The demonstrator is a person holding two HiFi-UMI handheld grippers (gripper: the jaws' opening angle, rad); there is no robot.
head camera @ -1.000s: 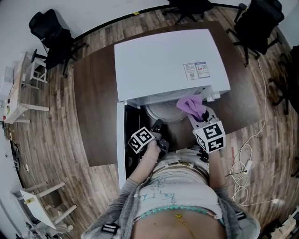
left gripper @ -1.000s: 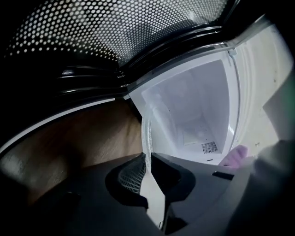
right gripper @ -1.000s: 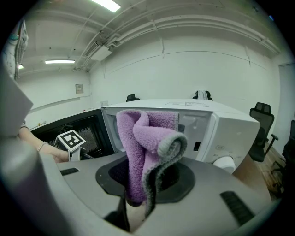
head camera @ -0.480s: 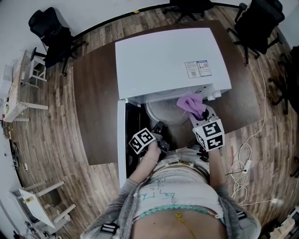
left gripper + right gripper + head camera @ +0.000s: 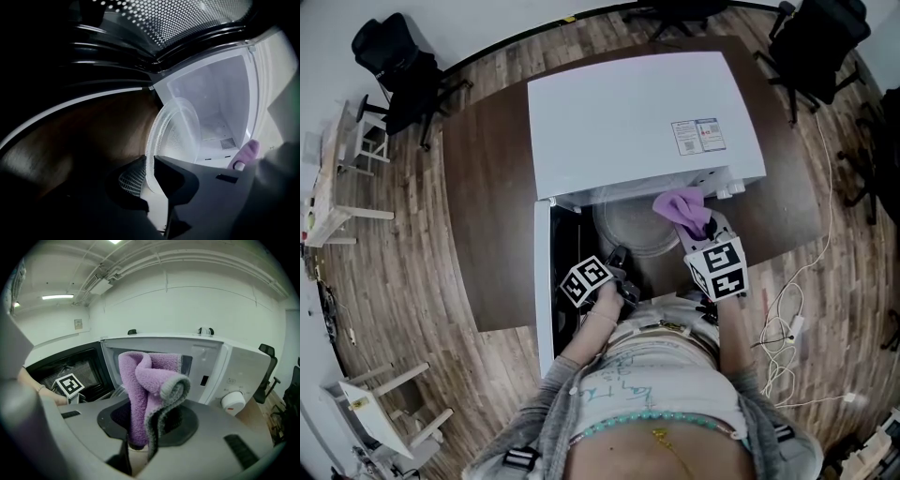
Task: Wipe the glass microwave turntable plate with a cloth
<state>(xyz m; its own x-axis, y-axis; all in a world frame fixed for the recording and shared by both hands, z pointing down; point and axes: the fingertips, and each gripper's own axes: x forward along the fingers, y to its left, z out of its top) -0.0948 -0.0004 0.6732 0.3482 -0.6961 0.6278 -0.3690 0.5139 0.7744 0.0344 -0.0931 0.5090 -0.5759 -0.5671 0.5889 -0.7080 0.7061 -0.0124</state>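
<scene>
— Well, where does the round clear glass turntable plate (image 5: 630, 228) sit, and who has it?

— At the mouth of the white microwave (image 5: 628, 122), which stands with its door open on the dark brown wooden table (image 5: 487, 206); the left gripper (image 5: 149, 168) has its 2 jaws drawn narrow on the near rim, the glass edge pinched between them.

— And the other claw?

— The right gripper (image 5: 138, 450) is clamped on the soft purple cloth with a grey hem (image 5: 145, 380); the cloth stands bunched above the jaws, by the plate's right edge in the head view.

— How will the plate handle?

— Heavy for such a grip, I judge; stiff, smooth and slippery, and it would break if dropped; 1 pinch on the rim leaves it free to swing or slide, so a deep bite there is wise, with the far edge resting on the cavity floor during the wipe.

— The cloth?

— Light and limp; it folds under pressure, so press its bunched end flat onto the glass; sweep toward the held rim rather than away.
</scene>
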